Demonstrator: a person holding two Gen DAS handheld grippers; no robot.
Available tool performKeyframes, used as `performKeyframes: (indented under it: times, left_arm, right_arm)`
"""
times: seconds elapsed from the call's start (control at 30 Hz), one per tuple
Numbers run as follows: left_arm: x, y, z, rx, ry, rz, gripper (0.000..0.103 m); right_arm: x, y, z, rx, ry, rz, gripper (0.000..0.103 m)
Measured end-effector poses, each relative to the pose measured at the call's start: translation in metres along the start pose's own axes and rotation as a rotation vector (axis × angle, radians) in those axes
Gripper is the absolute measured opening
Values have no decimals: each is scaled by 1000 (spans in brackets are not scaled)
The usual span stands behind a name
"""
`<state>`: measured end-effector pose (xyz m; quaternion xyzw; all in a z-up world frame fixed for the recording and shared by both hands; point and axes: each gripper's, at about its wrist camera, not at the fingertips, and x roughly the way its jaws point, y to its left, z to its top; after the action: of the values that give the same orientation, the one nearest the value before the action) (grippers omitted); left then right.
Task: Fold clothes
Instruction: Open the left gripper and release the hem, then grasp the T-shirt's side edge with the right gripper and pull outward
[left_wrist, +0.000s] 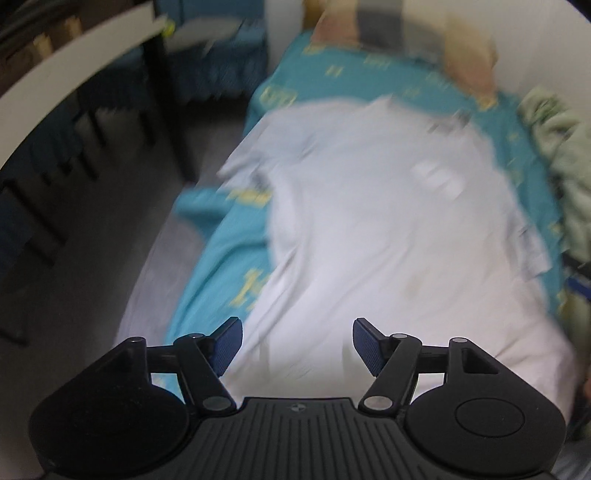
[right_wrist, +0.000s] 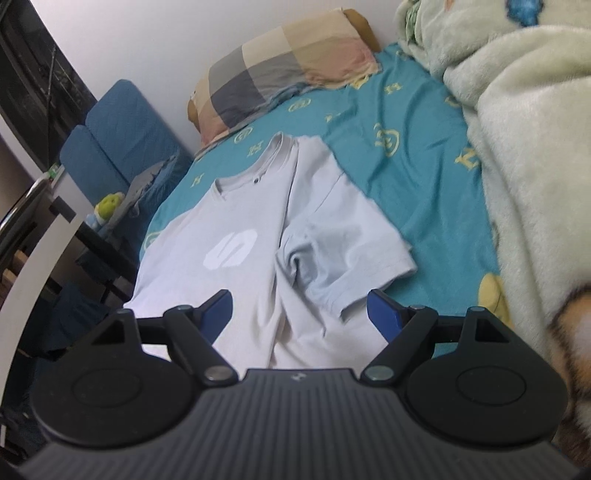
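A pale grey T-shirt (right_wrist: 258, 236) with a white chest logo lies spread on the teal bed sheet (right_wrist: 406, 155); its right sleeve is folded in over the body. In the blurred left wrist view the same T-shirt (left_wrist: 369, 221) fills the middle of the bed. My left gripper (left_wrist: 297, 328) hangs above the shirt's lower part, jaws wide apart with nothing between the blue pads. My right gripper (right_wrist: 300, 301) stands open over the shirt's lower half near the folded sleeve, its pads clear of the cloth.
A checked pillow (right_wrist: 280, 74) lies at the bed's head. A fluffy pale green blanket (right_wrist: 517, 147) is heaped along the right side. Left of the bed stand a blue cushioned seat (right_wrist: 122, 136) and a dark table with a white edge (left_wrist: 74, 81).
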<state>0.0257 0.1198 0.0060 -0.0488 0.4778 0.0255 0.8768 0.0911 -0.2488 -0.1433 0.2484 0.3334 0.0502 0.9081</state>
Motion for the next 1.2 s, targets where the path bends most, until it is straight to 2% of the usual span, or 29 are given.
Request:
performKeyframes:
  times: [0.07, 0.2, 0.3, 0.4, 0.5, 0.6, 0.7, 0.83, 0.87, 0.93, 0.97, 1.0, 1.07, 1.2]
  left_arm:
    - [6, -24, -1, -11, -72, -41, 76]
    - [33, -75, -1, -16, -128, -129, 76]
    - [57, -105, -4, -1, -134, -152, 76]
    - [68, -123, -5, 23, -156, -138, 76]
    - [103, -115, -22, 68, -174, -134, 76]
    - [124, -97, -32, 46, -160, -134, 76]
    - [137, -85, -30, 22, -144, -161, 76]
    - [140, -84, -22, 33, -160, -165, 76]
    - [141, -83, -20, 29, -159, -174, 76]
    - [142, -83, -19, 20, -159, -192, 76]
    - [142, -83, -18, 19, -159, -197, 76]
    - [141, -83, -18, 19, -162, -202, 76]
    - [137, -84, -17, 21, -169, -211, 76]
    - [129, -83, -18, 17, -190, -224, 76]
  right_arm:
    - [-2, -4, 5, -1, -26, -13, 81]
    - [-2, -14, 12, -5, -57, -28, 81]
    - [2, -18, 16, -29, -74, -51, 77]
    - [19, -20, 22, -59, -64, -80, 74]
    - [44, -23, 30, -95, -60, -117, 74]
    - [72, -32, 34, -115, -35, -145, 74]
    - [98, -48, 33, -93, 1, -169, 74]
    - [120, -64, 27, -40, 59, -160, 73]
    - [122, -63, 24, -50, 62, -162, 69]
    - [120, -57, 24, -91, 53, -172, 49]
    - [120, -53, 23, -112, 48, -177, 25]
    - [118, -49, 24, -130, 46, -187, 16]
    - [114, -38, 28, -184, 39, -219, 9]
    - [100, -9, 58, -343, -59, -306, 8]
